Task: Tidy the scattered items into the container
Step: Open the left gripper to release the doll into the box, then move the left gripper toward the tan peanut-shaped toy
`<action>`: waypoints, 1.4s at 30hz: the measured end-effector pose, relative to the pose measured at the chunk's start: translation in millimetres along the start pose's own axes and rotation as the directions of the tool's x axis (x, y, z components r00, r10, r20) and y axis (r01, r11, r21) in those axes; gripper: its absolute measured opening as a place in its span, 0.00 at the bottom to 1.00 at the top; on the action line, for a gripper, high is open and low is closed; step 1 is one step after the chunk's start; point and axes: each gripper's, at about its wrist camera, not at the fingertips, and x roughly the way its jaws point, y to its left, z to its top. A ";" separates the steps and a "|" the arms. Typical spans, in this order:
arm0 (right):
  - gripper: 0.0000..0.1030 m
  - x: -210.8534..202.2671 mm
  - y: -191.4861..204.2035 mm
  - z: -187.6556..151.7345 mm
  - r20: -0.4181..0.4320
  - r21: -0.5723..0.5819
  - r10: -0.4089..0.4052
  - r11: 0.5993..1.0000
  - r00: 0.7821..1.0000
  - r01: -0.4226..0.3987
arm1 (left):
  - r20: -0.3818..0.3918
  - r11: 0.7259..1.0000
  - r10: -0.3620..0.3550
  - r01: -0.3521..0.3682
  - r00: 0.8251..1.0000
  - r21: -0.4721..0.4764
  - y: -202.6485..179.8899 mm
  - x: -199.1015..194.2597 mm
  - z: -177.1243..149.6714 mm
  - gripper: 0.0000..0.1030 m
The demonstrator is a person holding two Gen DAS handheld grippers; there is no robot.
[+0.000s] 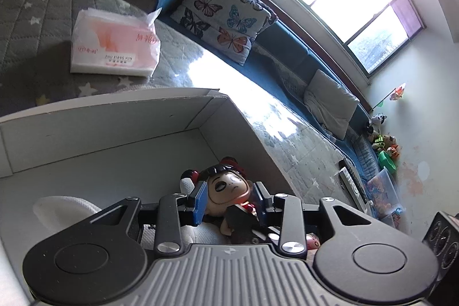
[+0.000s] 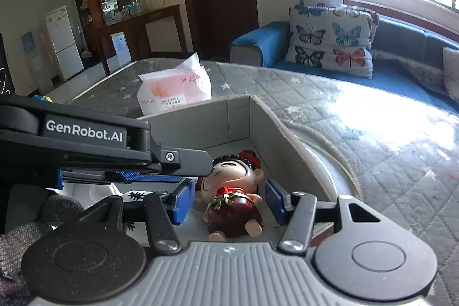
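Note:
A doll (image 2: 232, 197) with a big tan head, red hair buns and a dark red body lies on its back inside a grey cardboard box (image 2: 275, 142). My right gripper (image 2: 229, 200) is open, its blue pads either side of the doll with gaps. My left gripper (image 1: 231, 198) is in the box too, its blue pads close to both sides of the doll's head (image 1: 228, 187); I cannot tell if they touch. Its arm (image 2: 86, 145) reaches in from the left in the right wrist view. A white rounded item (image 1: 66, 210) lies in the box at the left.
The box wall (image 1: 109, 128) stands on a grey quilted star-pattern table cover. A pink and white tissue pack (image 1: 114, 46) lies beyond the box. A blue sofa with butterfly cushions (image 2: 330, 42) runs along the window. Remotes (image 1: 351, 182) lie at the table's far end.

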 end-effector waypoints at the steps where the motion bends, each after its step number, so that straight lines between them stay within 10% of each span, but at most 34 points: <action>1: 0.55 -5.2 0.8 -0.7 0.010 -0.004 -0.001 1.000 1.000 0.001 | 0.008 1.000 0.002 -0.002 1.000 0.010 -3.1 -3.7 -1.6 0.36; 21: 0.72 -117.5 10.6 -50.2 0.126 -0.049 -0.037 0.998 0.991 0.043 | 0.071 0.976 -0.003 -0.012 0.997 0.219 -70.1 -71.1 -72.4 0.36; 42: 0.78 -170.5 -3.9 -132.5 0.114 0.023 -0.163 0.987 0.980 0.161 | -0.052 0.949 -0.014 0.030 0.999 0.315 -100.2 -58.8 -152.7 0.36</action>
